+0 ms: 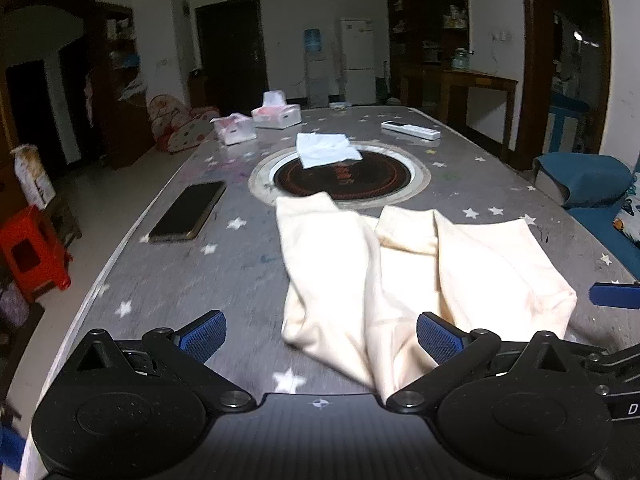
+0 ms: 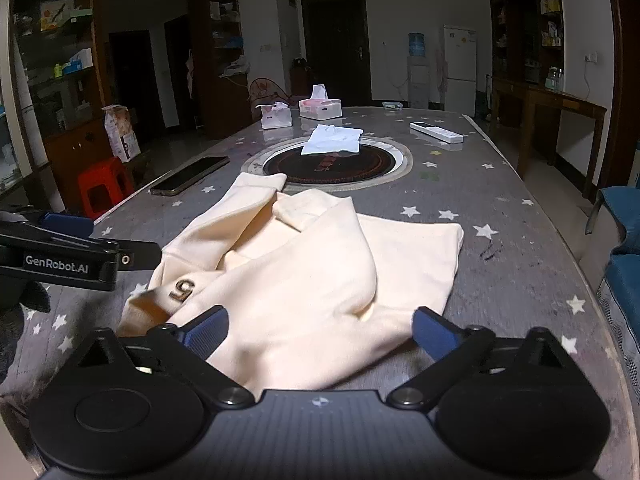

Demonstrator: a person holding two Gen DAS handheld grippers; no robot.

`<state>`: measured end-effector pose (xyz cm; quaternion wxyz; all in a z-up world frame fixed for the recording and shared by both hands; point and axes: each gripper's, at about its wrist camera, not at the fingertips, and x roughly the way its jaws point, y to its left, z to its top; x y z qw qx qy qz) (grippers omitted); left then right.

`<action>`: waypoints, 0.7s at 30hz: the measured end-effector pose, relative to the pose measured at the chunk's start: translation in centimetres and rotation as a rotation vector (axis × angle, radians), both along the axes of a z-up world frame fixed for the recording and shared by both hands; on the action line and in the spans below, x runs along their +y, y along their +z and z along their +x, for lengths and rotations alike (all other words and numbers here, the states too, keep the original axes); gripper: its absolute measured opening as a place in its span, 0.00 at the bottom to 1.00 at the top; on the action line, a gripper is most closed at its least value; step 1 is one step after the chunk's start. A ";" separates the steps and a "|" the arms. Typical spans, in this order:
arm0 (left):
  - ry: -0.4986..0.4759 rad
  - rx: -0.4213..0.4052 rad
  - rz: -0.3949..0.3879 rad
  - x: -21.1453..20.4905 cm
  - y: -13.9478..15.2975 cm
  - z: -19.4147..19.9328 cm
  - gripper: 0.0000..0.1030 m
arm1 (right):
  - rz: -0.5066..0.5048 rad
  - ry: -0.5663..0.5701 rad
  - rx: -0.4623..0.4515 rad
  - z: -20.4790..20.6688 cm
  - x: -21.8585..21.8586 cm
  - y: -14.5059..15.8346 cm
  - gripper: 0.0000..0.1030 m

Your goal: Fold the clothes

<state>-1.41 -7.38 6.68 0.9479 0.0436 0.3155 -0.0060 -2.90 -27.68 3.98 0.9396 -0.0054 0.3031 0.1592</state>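
Observation:
A cream garment (image 1: 404,276) lies loosely folded on the grey star-patterned table (image 1: 180,280), with one long part reaching toward the round cooktop. In the right wrist view the garment (image 2: 304,280) shows a gold "5" emblem near its left edge. My left gripper (image 1: 320,334) is open just above the garment's near edge, holding nothing. My right gripper (image 2: 320,330) is open over the garment's near right part, holding nothing. The left gripper also shows in the right wrist view (image 2: 68,240) at the garment's left side.
A round inset cooktop (image 1: 340,176) with a white folded cloth (image 1: 326,150) sits mid-table. A black phone (image 1: 188,210) lies at the left. Tissue boxes (image 1: 276,114) and a white remote (image 1: 410,130) are at the far end. A red stool (image 1: 30,252) stands left; a blue sofa (image 2: 624,260) is right.

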 end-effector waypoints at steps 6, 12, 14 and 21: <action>-0.043 0.013 -0.009 -0.5 0.1 3.1 0.87 | 0.007 -0.003 0.007 2.3 -0.3 0.7 0.88; -0.083 0.046 0.000 -1.3 -0.3 5.9 0.77 | 0.015 0.010 0.032 5.3 -0.5 1.1 0.79; -0.094 0.054 0.004 -1.6 -0.5 6.8 0.77 | 0.010 0.014 0.043 6.5 -0.5 1.1 0.75; -0.112 0.101 0.003 -2.0 -1.5 10.1 0.72 | 0.029 0.031 0.092 11.1 -0.3 0.5 0.66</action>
